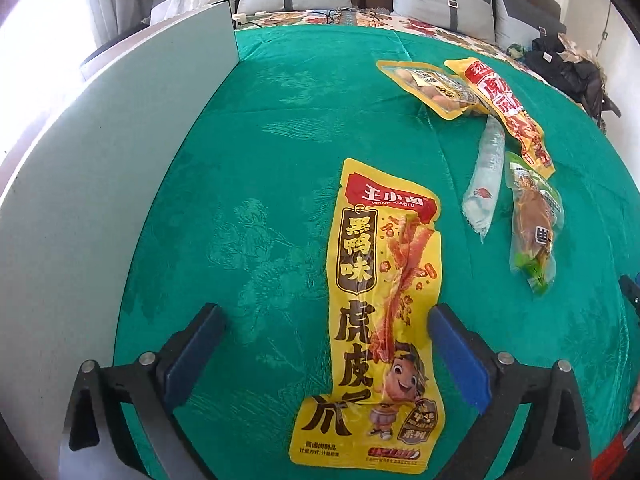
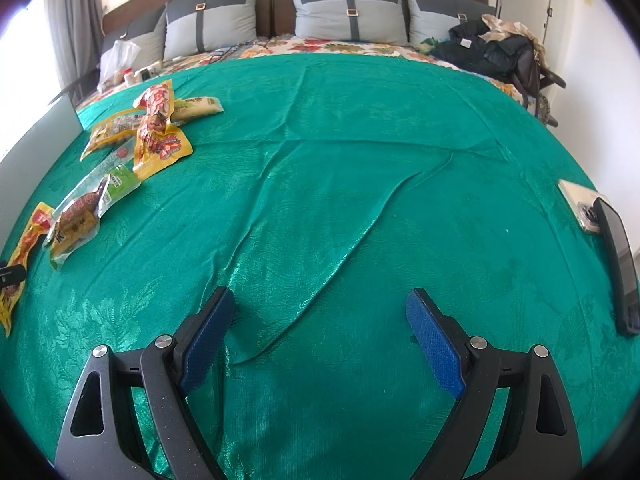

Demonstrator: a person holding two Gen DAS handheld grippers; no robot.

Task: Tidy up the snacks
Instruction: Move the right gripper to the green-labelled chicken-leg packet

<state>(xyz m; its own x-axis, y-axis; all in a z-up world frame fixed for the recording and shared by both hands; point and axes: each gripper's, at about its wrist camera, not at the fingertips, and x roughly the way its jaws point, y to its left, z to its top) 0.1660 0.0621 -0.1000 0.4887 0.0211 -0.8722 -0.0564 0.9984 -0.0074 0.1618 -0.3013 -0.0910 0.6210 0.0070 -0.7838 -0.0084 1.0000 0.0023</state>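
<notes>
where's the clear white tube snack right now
In the left wrist view the clear white tube snack lies on the green bedspread, right of centre, between the big yellow packet and the green-edged packet.

Long yellow chicken-feet pack (image 1: 384,320) lies flat, mid-cloth. Four more packs cluster toward the far right corner: egg pack (image 1: 430,88), second yellow pack (image 1: 506,108), clear sachet (image 1: 486,176), green-edged pack (image 1: 534,220).

The right gripper (image 2: 320,320) hangs with its jaws wide apart over a wrinkled green cloth (image 2: 340,152). Snack packets (image 2: 156,128) lie at far left; a phone (image 2: 580,208) and a dark slab (image 2: 620,264) lie at right.
</notes>
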